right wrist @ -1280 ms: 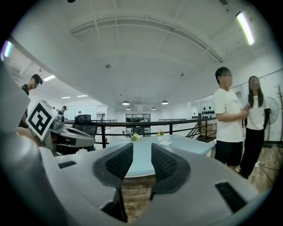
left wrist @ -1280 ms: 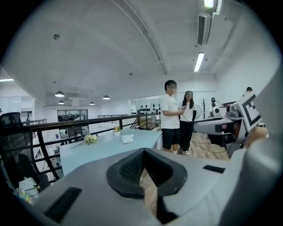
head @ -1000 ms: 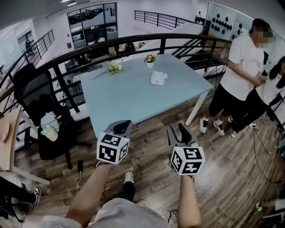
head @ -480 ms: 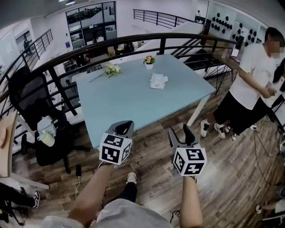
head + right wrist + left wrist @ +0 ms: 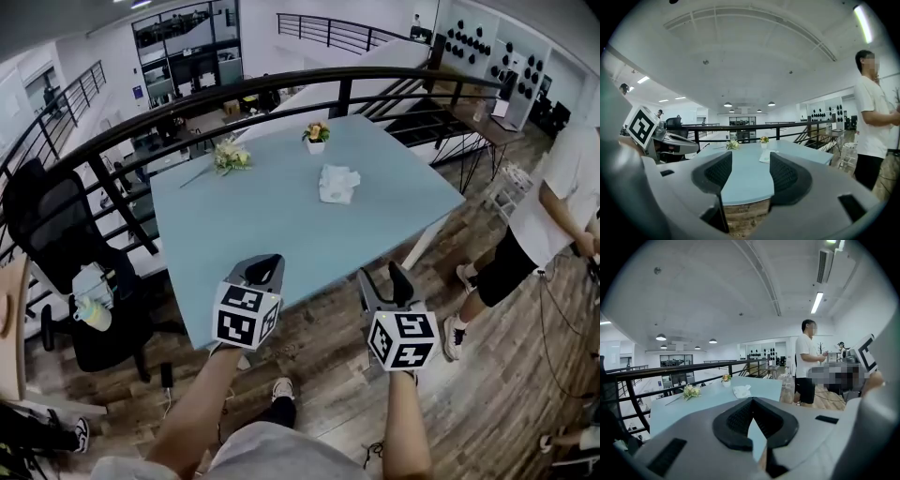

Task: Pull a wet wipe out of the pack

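Nearest you, your left gripper (image 5: 265, 268) has its jaws closed together with nothing in them. Your right gripper (image 5: 382, 279) beside it has just been opening its jaws, and they stand wide, empty too. Both hover at the near edge of the light blue table (image 5: 244, 244), so I read this as the approach, with nothing touched yet.

The wet wipe pack (image 5: 337, 184) lies well apart from you on the table's far half. It looks white and crumpled on top, and I can't tell from here whether a wipe already pokes out.

Go in level over the tabletop. I'd pin the pack's edge with the closed left gripper, since a light pack will likely lift with the wipe. Then pinch only the top sheet with the right. Beyond the pack, mind the little flower pot (image 5: 317, 133) and the bouquet (image 5: 231, 156).
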Motion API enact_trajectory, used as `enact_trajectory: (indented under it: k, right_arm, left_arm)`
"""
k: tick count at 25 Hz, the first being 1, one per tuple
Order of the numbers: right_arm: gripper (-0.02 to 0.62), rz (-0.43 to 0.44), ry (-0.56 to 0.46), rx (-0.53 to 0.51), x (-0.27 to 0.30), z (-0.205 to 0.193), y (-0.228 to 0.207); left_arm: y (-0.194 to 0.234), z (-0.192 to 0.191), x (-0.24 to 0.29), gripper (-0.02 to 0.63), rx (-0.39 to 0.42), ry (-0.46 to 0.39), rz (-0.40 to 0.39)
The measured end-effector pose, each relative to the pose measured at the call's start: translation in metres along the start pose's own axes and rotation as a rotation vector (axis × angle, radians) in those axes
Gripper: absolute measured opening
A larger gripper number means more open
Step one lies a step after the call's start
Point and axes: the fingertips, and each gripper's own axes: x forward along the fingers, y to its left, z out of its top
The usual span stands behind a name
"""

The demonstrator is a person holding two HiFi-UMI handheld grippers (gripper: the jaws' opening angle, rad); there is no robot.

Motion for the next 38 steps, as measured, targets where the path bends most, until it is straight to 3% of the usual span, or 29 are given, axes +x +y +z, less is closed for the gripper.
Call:
enact_trajectory:
  k: [16,38]
  right_arm:
    - [0.243,-0.028,0.041,-0.010,0.111,0.020,-0.013]
    - [0.243,-0.090,0.046,0.011,0.161,0.018,-0.025]
  left_arm:
    - [0.071,0.025,0.088,-0.005,-0.017,0.011,-0.039]
    - [0.098,0.034,0.144,-0.005,0.013,0.011,-0.091]
